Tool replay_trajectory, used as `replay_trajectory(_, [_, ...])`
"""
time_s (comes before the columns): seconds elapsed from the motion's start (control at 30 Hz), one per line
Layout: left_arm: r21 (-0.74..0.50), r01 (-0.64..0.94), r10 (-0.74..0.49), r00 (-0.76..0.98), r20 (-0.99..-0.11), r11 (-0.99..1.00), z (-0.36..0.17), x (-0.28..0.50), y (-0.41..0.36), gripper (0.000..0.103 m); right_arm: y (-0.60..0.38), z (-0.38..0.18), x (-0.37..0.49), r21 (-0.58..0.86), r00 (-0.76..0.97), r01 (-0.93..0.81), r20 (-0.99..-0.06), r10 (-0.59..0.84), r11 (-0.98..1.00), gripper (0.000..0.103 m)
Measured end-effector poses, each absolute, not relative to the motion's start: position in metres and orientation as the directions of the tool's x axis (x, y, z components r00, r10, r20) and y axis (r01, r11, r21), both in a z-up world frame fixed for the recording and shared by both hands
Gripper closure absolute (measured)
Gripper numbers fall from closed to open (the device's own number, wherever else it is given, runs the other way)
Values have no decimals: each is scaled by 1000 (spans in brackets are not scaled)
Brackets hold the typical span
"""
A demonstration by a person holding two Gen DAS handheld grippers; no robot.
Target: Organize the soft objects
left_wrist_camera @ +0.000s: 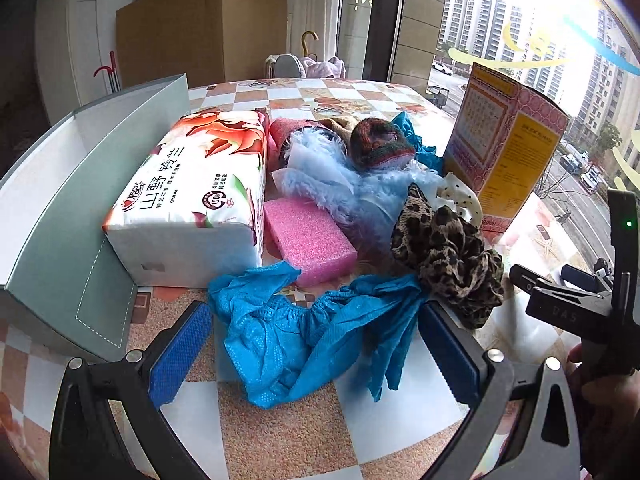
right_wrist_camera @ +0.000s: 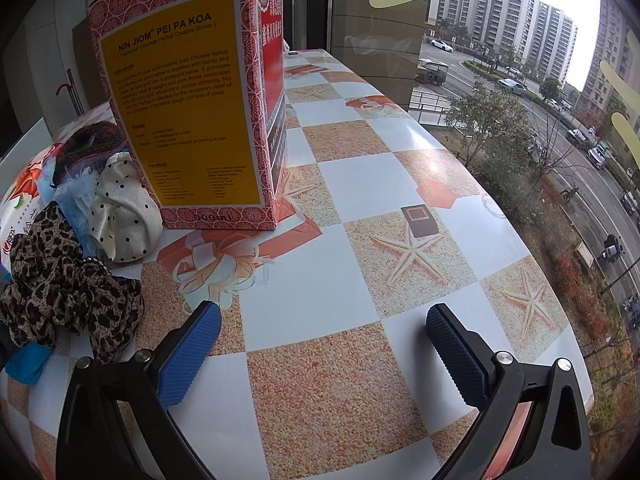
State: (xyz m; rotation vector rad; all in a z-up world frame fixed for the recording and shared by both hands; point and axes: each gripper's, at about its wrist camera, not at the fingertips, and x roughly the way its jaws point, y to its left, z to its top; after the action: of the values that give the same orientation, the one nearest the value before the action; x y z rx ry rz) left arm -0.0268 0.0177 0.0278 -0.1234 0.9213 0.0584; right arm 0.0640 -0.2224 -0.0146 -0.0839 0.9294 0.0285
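- Nearest of all, the crumpled blue shoe cover (left_wrist_camera: 280, 336) lies on the tabletop (left_wrist_camera: 280, 436) right between the spread fingers of the left tool (left_wrist_camera: 314, 354), which grips nothing. It is thin and floppy, so I reckon a pinch could catch one fold only and leave the rest trailing over the other things.
- Far left stands the grey box (left_wrist_camera: 80, 216), open and seemingly empty. It is probably where the soft things go, and a dragging tail of cloth could snag on its rim.
- Beside the box sits the tissue pack (left_wrist_camera: 192, 196), touching the pink sponge (left_wrist_camera: 308, 236). A careless sweep might shove either one.
- Behind lie the fluffy blue cloth (left_wrist_camera: 360, 192) and a dark knitted piece (left_wrist_camera: 378, 140), heaped together, so lifting one may pull its neighbour.
- The leopard scrunchie (left_wrist_camera: 448, 256) lies against the shoe cover's right end and could come along with it.
- The tall syrup carton (right_wrist_camera: 192, 100) stands upright by the polka-dot scrunchie (right_wrist_camera: 124, 216). A knock would likely topple it.
- The right tool (right_wrist_camera: 324, 344) hangs wide apart over bare tabletop, well clear.
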Motion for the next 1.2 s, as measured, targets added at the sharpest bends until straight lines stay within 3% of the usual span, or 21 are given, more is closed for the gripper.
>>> replay_trajectory(0.17, [-302,-48,-198,656,-728,952,45,-42,33,0,-222,-15,64,-61,598,-61,-801,-12,996,0])
replay_trajectory(0.3, [-251,-19,-184,628,-756,968,36,-34,35,0,-222,-15,64,-60,598,-61,-801,-12,996,0])
replay_trajectory(0.43, [-307,10,-254,585,-770,952,26,-35,37,0,-222,-15,64,-61,598,-61,-801,-13,996,0])
replay_trajectory(0.6, [-126,5,-107,552,-827,992,16,-25,20,0,-223,-15,64,-61,598,-61,-802,-13,996,0])
replay_trajectory(0.7, [-120,-42,-83,503,-861,992,4,-13,26,3,-222,-15,64,-61,598,-61,-802,-13,996,0])
replay_trajectory(0.8, [-126,-68,-74,513,-855,990,6,-11,30,13,-222,-14,64,-62,598,-61,-801,-13,996,0])
replay_trajectory(0.9, [-98,-61,-51,525,-849,993,8,-14,31,36,-222,-14,64,-62,598,-61,-801,-13,996,0])
replay_trajectory(0.93, [-106,-67,-54,531,-846,992,10,-16,32,52,-222,-14,64,-62,598,-61,-801,-13,996,0])
replay_trajectory(0.97, [-118,-77,-59,534,-843,990,10,-18,34,62,-222,-14,64,-62,598,-61,-801,-13,996,0])
replay_trajectory(1.03, [-149,-88,-79,541,-837,985,12,-24,35,71,-222,-14,64,-62,598,-61,-801,-13,996,0])
replay_trajectory(1.2, [-79,-76,-22,564,-825,994,15,-37,19,73,-221,-14,64,-63,598,-62,-802,-13,996,0])
